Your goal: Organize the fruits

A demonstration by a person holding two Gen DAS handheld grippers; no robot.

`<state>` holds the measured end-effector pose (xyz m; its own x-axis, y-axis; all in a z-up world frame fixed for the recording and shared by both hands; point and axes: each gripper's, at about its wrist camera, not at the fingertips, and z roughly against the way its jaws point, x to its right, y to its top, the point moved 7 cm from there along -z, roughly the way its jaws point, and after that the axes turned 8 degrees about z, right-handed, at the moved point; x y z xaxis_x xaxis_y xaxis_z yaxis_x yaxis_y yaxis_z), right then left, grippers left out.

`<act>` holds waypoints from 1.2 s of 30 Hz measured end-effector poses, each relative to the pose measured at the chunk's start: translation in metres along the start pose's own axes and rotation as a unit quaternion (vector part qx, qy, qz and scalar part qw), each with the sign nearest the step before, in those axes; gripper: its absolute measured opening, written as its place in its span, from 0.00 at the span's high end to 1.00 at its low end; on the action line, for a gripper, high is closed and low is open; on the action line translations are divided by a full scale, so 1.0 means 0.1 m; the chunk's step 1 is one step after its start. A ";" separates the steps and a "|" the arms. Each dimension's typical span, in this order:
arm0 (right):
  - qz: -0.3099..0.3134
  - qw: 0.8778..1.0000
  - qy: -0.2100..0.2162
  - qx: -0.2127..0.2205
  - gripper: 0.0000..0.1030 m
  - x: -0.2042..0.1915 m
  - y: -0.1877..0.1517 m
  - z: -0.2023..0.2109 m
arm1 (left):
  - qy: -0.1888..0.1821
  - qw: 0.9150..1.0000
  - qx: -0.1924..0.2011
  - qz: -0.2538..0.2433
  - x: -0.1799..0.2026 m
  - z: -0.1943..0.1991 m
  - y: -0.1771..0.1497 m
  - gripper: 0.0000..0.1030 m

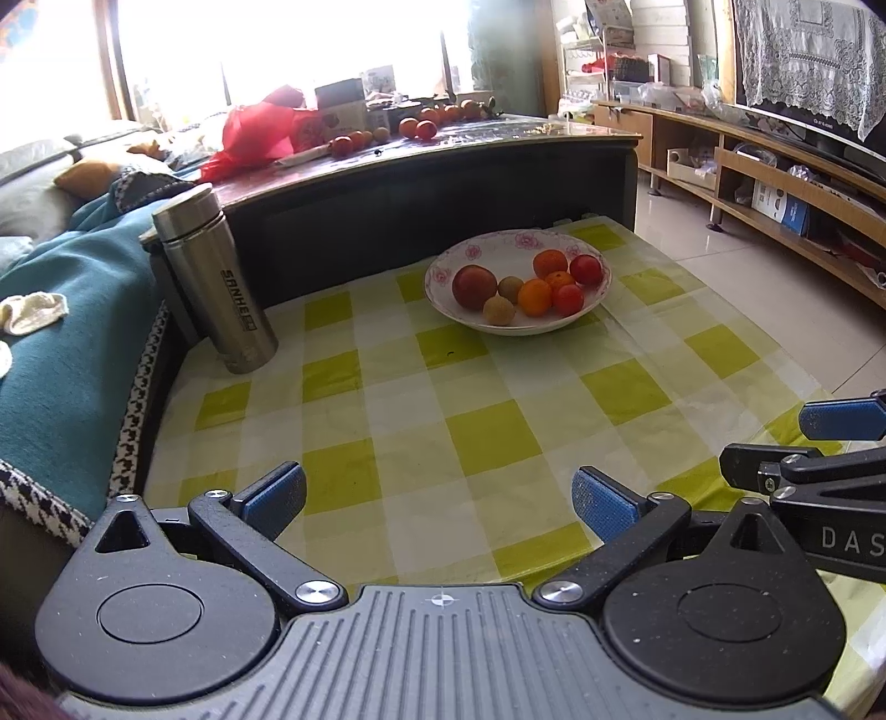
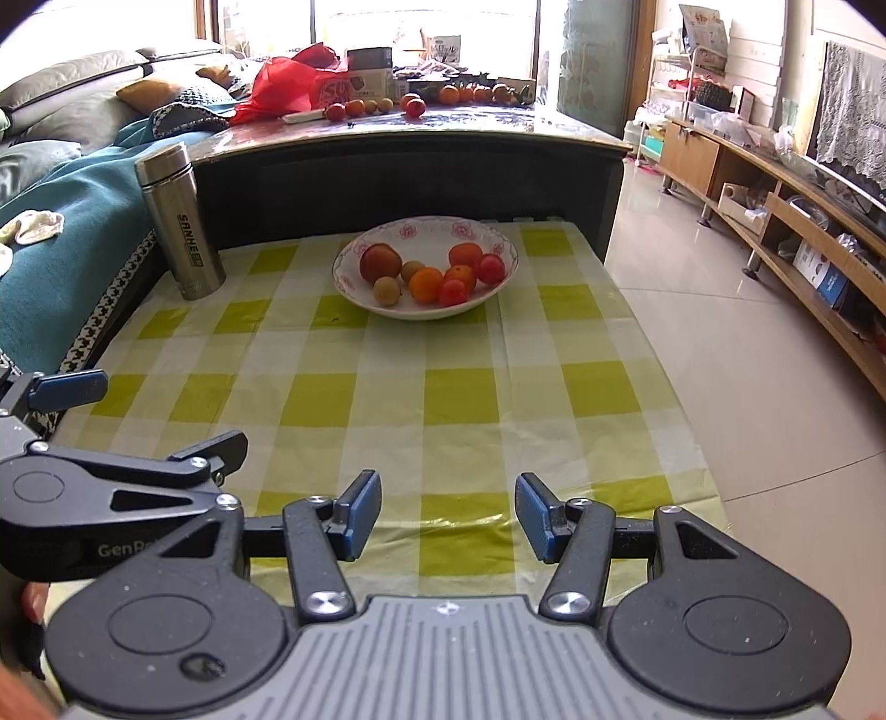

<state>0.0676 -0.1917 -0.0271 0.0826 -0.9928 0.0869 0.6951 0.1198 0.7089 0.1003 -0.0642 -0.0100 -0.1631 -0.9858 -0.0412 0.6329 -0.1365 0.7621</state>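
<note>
- Left wrist view: left gripper (image 1: 437, 504) spread wide, empty, above the checked cloth (image 1: 482, 437) — fruits (image 1: 526, 288) sit in the bowl (image 1: 443, 277), flask (image 1: 219, 279) left of the bowl.
- Right wrist view: right gripper (image 2: 447, 515) likewise parted, empty — well short of the bowl (image 2: 354, 288).

A home's living room: sofa (image 2: 50, 99) with blanket (image 1: 72, 310), TV stand (image 2: 775, 199) along the wall, low table (image 2: 387, 387) with checked cloth, big sunny window (image 1: 277, 44).

Fruit-filled bowl (image 2: 425, 310) on checked cloth (image 2: 387, 399)
</note>
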 end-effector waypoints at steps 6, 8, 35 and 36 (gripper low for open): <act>0.005 1.000 -0.005 -0.004 0.43 -0.04 -0.03 0.01 | 0.001 1.000 -0.003 0.009 -0.02 0.00 -0.02 0.00; 0.006 1.000 -0.007 -0.006 0.43 -0.04 -0.04 0.00 | 0.002 1.000 -0.005 0.009 -0.02 -0.01 -0.04 0.00; 0.019 1.000 -0.016 -0.007 0.43 -0.10 -0.09 -0.01 | 0.006 1.000 -0.004 0.007 -0.03 0.00 -0.10 0.00; 0.018 1.000 -0.016 -0.005 0.43 -0.10 -0.09 0.00 | 0.006 1.000 -0.004 0.008 -0.03 0.00 -0.10 0.00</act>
<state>0.0607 -0.1829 -0.0343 0.0855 -0.9872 0.1344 0.6996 0.1555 0.6974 0.0947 -0.0598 -0.0172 -0.1431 -0.9890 -0.0372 0.6419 -0.1213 0.7572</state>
